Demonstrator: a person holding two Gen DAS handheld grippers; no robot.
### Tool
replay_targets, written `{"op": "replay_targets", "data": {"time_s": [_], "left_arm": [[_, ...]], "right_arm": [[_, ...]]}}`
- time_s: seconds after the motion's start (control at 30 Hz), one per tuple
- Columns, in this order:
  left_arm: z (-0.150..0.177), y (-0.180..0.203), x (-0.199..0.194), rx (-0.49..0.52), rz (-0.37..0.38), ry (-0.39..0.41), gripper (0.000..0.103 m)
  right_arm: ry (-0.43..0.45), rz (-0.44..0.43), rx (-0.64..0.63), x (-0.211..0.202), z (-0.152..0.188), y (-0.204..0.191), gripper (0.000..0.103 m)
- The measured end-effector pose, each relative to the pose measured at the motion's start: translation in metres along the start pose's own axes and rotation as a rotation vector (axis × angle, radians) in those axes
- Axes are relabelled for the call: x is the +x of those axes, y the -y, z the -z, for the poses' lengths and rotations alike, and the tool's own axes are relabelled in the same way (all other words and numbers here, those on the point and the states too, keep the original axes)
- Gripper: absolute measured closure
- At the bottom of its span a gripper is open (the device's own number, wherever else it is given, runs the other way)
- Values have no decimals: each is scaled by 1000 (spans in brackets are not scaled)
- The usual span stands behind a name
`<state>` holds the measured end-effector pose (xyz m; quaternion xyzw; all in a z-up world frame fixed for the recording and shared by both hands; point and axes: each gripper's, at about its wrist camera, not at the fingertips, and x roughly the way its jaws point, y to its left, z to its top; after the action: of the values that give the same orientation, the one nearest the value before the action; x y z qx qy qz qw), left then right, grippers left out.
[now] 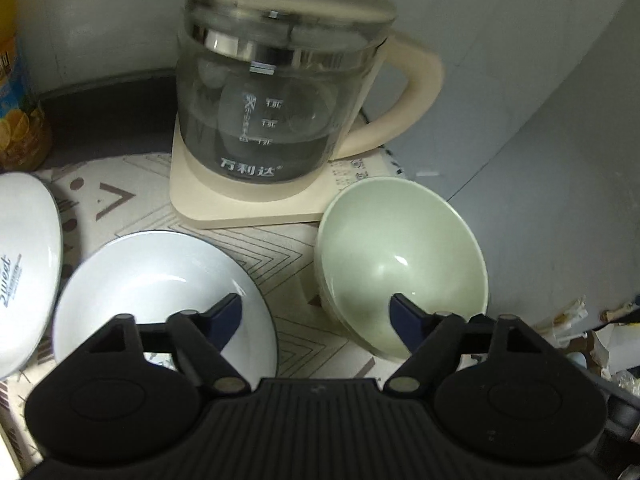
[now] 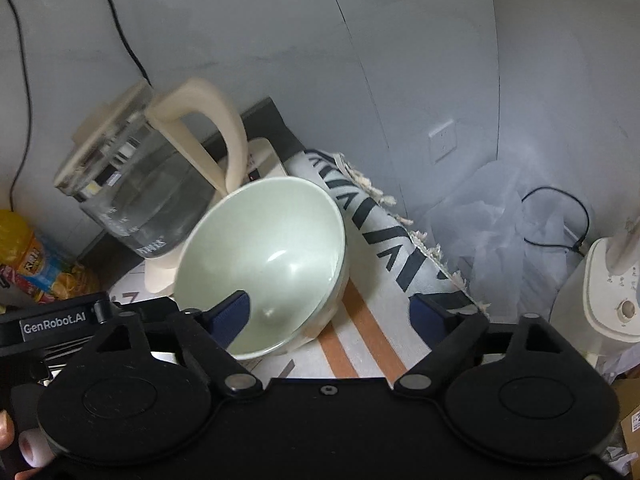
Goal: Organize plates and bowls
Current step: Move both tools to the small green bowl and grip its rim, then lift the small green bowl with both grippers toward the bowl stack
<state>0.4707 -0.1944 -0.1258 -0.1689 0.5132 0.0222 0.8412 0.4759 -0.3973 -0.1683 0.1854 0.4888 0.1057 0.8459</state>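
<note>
Left gripper (image 1: 316, 312): jaws spread wide, nothing held; left fingertip (image 1: 230, 312) hanging over white plate (image 1: 160, 280), right fingertip over the inside of green bowl (image 1: 400, 256); contact with either not discernible.

Green bowl at 3 o'clock of white plate, well apart, upright on patterned cloth (image 1: 280, 248); appears stacked in a second bowl, though only a rim edge shows. Glass kettle (image 1: 272, 104) on cream base (image 1: 240, 208) at 12 o'clock of both; bowl rim just beside base corner. Second white dish (image 1: 24, 264) with "Sweet" lettering at 9 o'clock of plate, cut by frame edge. Yellow-labelled bottle (image 1: 16, 92) at 10 o'clock, against wall.

Right gripper (image 2: 332, 308): jaws equally wide, empty; left fingertip (image 2: 232, 316) inside the green bowl's (image 2: 260, 248) rim, right fingertip out over cloth edge (image 2: 400, 248); touching or not, cannot tell. Kettle at 11 o'clock of bowl in right wrist view. White appliance (image 2: 600, 304) at 3 o'clock, off the table. Part of a hand (image 2: 6, 432) at 8 o'clock corner.
</note>
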Motion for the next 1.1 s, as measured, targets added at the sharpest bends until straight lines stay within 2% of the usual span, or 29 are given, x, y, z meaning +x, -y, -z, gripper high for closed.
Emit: {"op": "replay_targets", "data": {"time_s": [0.07,0.13,0.2,0.23,0.3,0.33,0.37,0.4,0.5,0.73,1.1], "left_arm": [[-4,1,8,-20,15,8,30],[-6,3,16,-27,-6,6,38],[-7,4,26,-37,-18,-13,54],[-7,4,31,-42,-16,-27,58],[-6,3,41,-57,-26,-61,76],[-6,2,45,-71,-23,-73,78],[-6,1,48,-81,-10,-80,84],[-6,2,50,-80,3,-87,91],[-5,8,49,-63,-27,-87,92],[-7,12,34,-48,-21,-67,92],[-5,6,-18,-64,6,-15,92]], "right_arm": [[-23,1,17,10,-2,1,25],[-45,-3,22,21,-3,0,29],[-64,-1,24,30,-4,-2,35],[-73,-3,25,35,-4,-3,38],[-97,-4,28,44,-3,-4,51],[-110,-2,27,48,-2,-5,56],[-129,-5,26,53,-1,-6,73],[-142,-11,26,56,0,-6,75],[-133,-4,-10,54,2,-11,76],[-110,-3,-20,42,0,-15,76],[-36,-48,-46,-3,0,-33,76]]}}
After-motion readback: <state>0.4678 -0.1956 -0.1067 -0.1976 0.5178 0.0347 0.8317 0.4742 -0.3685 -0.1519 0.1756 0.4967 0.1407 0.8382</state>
